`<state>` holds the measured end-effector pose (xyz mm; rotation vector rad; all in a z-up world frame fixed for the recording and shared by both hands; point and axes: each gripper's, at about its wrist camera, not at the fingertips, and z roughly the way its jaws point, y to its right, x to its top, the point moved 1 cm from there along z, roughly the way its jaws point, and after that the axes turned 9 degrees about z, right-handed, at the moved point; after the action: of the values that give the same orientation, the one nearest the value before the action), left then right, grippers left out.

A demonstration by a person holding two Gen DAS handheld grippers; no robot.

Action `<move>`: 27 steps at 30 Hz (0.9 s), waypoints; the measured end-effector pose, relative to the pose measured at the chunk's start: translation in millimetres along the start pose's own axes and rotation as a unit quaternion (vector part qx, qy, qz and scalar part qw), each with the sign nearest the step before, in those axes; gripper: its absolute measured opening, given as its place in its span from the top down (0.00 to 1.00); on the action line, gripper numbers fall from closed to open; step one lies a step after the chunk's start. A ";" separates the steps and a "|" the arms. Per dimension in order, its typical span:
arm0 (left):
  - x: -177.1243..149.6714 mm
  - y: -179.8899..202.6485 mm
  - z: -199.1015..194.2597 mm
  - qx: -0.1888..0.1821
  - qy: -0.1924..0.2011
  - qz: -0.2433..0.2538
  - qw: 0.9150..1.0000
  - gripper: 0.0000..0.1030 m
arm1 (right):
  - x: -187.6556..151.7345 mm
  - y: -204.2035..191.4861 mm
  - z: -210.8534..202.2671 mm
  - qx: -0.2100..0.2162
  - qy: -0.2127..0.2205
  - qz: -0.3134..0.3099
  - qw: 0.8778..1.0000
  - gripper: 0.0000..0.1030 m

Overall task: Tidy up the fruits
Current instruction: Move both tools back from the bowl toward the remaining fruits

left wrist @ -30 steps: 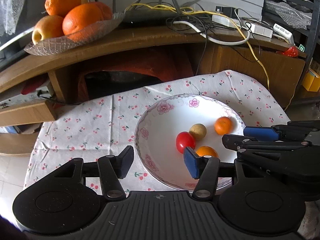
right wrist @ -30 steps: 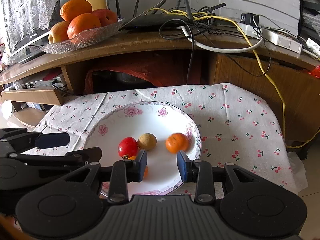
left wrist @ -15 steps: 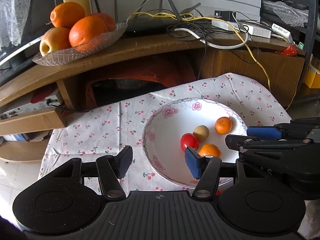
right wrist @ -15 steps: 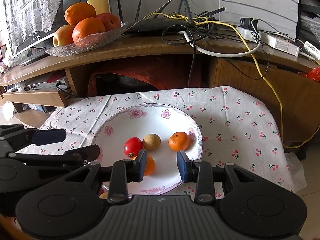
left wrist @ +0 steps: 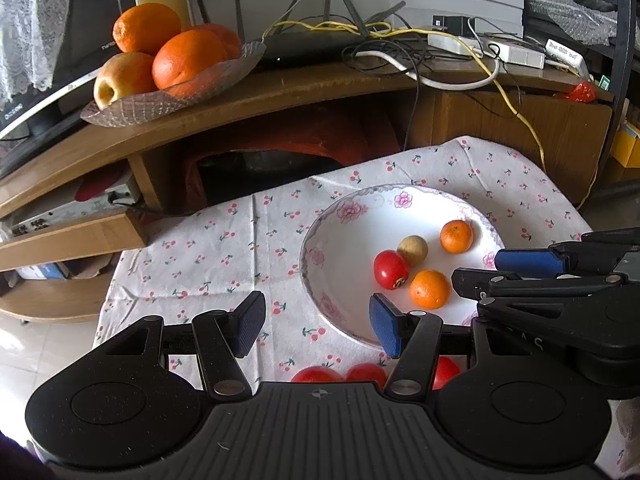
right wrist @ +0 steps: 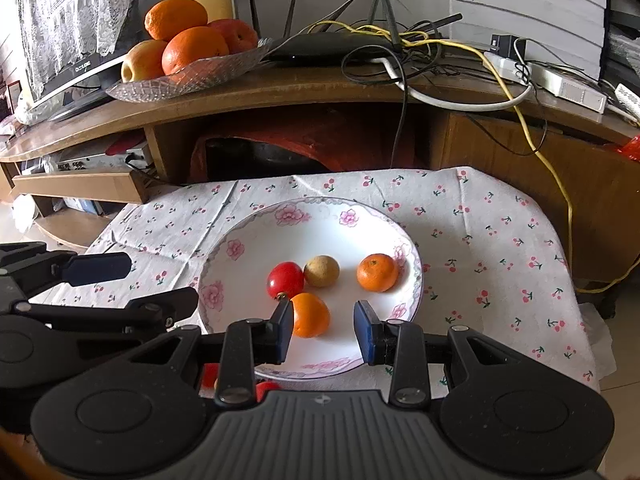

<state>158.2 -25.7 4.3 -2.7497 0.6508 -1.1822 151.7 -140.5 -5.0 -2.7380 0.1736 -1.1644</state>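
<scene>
A white flowered plate point(left wrist: 348, 216) point(right wrist: 248, 240) sits on a cherry-print cloth. It holds a red tomato point(left wrist: 390, 269) point(right wrist: 285, 279), a tan round fruit point(left wrist: 413, 249) point(right wrist: 321, 271) and two small oranges point(left wrist: 456, 236) point(left wrist: 429, 289) point(right wrist: 377, 272) point(right wrist: 310, 314). My left gripper point(left wrist: 317, 328) is open over the cloth at the plate's near left rim. My right gripper point(right wrist: 323, 331) is open above the plate's near edge, its left finger beside the nearer orange. Red fruits point(left wrist: 316, 374) point(right wrist: 210, 374) lie partly hidden below both grippers.
The cherry-print cloth point(left wrist: 208, 248) point(right wrist: 500, 240) covers a low table. Behind it stands a wooden TV stand point(left wrist: 320, 84) with a glass dish of oranges and apples point(left wrist: 168, 60) point(right wrist: 188, 52), a router and tangled cables point(right wrist: 400, 48).
Both grippers have drawn back and up from the plate, so it appears farther away. Red fruits have come into view at the near edge. The jaws kept their openings.
</scene>
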 end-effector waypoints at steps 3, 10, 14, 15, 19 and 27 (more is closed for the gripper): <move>-3.6 -1.3 -2.3 0.004 -0.009 0.001 1.000 0.37 | -2.5 -3.6 0.3 0.005 -0.007 -0.004 1.000 0.66; -13.9 -5.6 -9.4 0.012 -0.034 0.006 0.999 0.37 | -12.1 -15.9 -1.5 0.012 -0.019 -0.022 1.000 0.66; -20.5 -7.6 -12.1 0.013 -0.046 0.011 0.999 0.37 | -18.6 -21.8 -2.0 0.015 -0.029 -0.030 0.999 0.66; -22.1 -8.1 -13.0 0.013 -0.048 0.011 0.999 0.37 | -19.9 -23.2 -1.9 0.015 -0.031 -0.031 0.999 0.66; -26.3 -10.7 -15.9 0.012 -0.053 0.012 0.998 0.37 | -24.1 -28.4 -3.7 0.017 -0.036 -0.037 0.999 0.66; -31.0 -12.3 -19.3 0.009 -0.060 0.016 0.998 0.37 | -30.1 -34.4 -5.3 0.017 -0.046 -0.041 0.998 0.66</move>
<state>129.9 0.0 -0.3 -2.7594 0.6637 -1.0011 128.7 -102.2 -15.9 -2.7845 0.0305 -1.0485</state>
